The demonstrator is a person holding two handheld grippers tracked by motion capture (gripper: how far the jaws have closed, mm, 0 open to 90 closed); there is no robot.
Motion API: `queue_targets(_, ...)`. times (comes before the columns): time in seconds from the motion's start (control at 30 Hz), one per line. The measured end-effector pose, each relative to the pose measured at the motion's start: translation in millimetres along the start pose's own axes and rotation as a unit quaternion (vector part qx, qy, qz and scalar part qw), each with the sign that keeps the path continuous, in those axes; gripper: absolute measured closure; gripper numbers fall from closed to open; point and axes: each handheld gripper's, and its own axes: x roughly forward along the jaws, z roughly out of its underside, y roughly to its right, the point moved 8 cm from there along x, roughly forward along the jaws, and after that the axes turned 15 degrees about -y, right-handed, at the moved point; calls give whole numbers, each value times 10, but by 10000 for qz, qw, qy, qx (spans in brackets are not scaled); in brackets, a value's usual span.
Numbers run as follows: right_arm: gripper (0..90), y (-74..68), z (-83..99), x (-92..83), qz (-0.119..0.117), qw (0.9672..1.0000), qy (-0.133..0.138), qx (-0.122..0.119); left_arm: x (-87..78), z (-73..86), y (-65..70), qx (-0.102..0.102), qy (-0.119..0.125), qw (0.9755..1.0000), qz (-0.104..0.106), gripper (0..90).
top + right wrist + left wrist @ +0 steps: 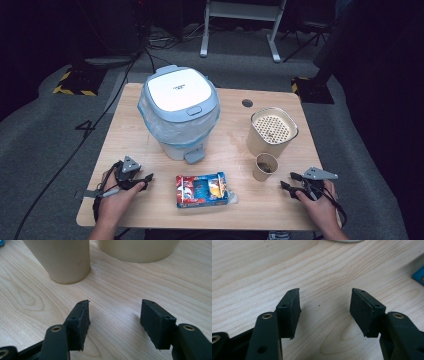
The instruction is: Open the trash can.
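The left gripper rested low on the desk near its front left corner, held in the person's left hand. In the left gripper view its jaws stood well apart with only bare wood between them; they held nothing. A blue corner of the snack pack showed at the right edge of that view.

The right gripper lay near the front right corner, in the right hand, its jaws pointing toward the middle of the desk. In the right gripper view the jaws were also parted with a clear gap, empty, the wood grain visible between the pads. Ahead of them stood the small cup, apart from the jaws, and beside it the larger tub.

From above, the snack pack lay flat between the two grippers, near the front edge, touched by neither. The small cup stood just in front of the tub, which had a perforated insert on top; the two looked close or touching, though it was hard to tell. The bin, lid shut and lined with a clear bag, stood toward the back left of centre, its pedal facing the person.
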Motion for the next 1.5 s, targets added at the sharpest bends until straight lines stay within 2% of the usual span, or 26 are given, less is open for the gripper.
queue_targets(0.2,388,-1,-3,5,-45,9999,-2,-103,-176,-75,47,107,200,9996,157,487)
queue_targets(0.37,379,-8,4,2,-40,9999,-13,-99,-412,-185,82,420,233,9987,155,561)
queue_targets(0.4,379,-8,4,2,-40,9999,-13,-99,-412,-185,82,420,233,9987,155,569)
queue_targets(0.43,375,-7,2,3,-53,9999,-12,-102,-502,-247,93,541,273,9981,140,582)
queue_targets(0.5,374,-6,1,4,-58,9999,-12,-107,-539,-268,96,591,272,9978,134,597)
queue_targets(0.53,375,-6,1,4,-58,9999,-12,-106,-647,-336,98,696,311,9970,151,603)
queue_targets(0.6,374,-6,1,4,-58,9999,-12,-106,-682,-361,101,709,351,9967,169,617)
queue_targets(0.63,375,-6,1,4,-58,9999,-11,-108,-784,-434,108,760,424,9959,245,624)
queue_targets(0.73,375,-6,1,4,-58,9999,-11,-109,-907,-535,136,871,523,9943,331,641)
queue_targets(0.8,375,-6,1,4,-59,9999,-12,-108,-935,-560,146,889,541,9939,351,661)
queue_targets(0.83,372,-7,2,4,-63,9999,-14,-106,-1005,-625,173,981,596,9925,409,674)
queue_targets(0.87,372,-10,2,4,-66,9999,-16,-118,-1005,-625,173,981,596,9925,409,682)
queue_targets(0.93,370,-14,11,-2,-74,9999,-18,-135,-1109,-724,204,1088,679,9907,465,711)
queue_targets(1.0,368,-15,16,-5,-68,9999,-22,-130,-1133,-751,210,1103,722,9902,466,733)
queue_targets(1.07,367,-15,15,-5,-62,9999,-22,-123,-1245,-861,238,1174,897,9877,515,758)
queue_targets(1.13,367,-15,15,-5,-64,9999,-24,-123,-1304,-922,256,1178,1009,9862,576,790)
queue_targets(1.17,367,-15,15,-5,-63,9999,-23,-124,-1304,-922,256,1178,1009,9862,576,803)
queue_targets(1.2,368,-15,15,-5,-63,9999,-23,-124,-1343,-965,267,1215,1072,9850,601,824)
queue_targets(1.23,367,-15,15,-5,-63,9999,-22,-123,-1411,-1034,296,1290,1213,9819,668,861)
queue_targets(1.27,367,-15,15,-5,-63,9999,-25,-123,-1411,-1034,296,1290,1213,9819,668,897)
queue_targets(1.3,367,-15,15,-5,-63,9999,-24,-123,-1469,-1094,319,1382,1302,9794,686,899)
queue_targets(1.33,367,-15,15,-5,-63,9999,-24,-123,-1469,-1094,319,1382,1302,9794,686,900)
queue_targets(1.37,367,-15,15,-5,-64,9999,-25,-122,-1538,-1165,349,1455,1404,9768,708,900)
queue_targets(1.4,367,-15,15,-5,-64,9999,-25,-122,-1538,-1165,349,1455,1404,9768,708,900)
queue_targets(1.43,367,-14,15,-5,-64,9999,-24,-124,-1612,-1245,378,1461,1522,9740,825,900)
queue_targets(1.5,367,-15,15,-5,-64,9999,-24,-123,-1664,-1316,381,1463,1602,9721,891,900)
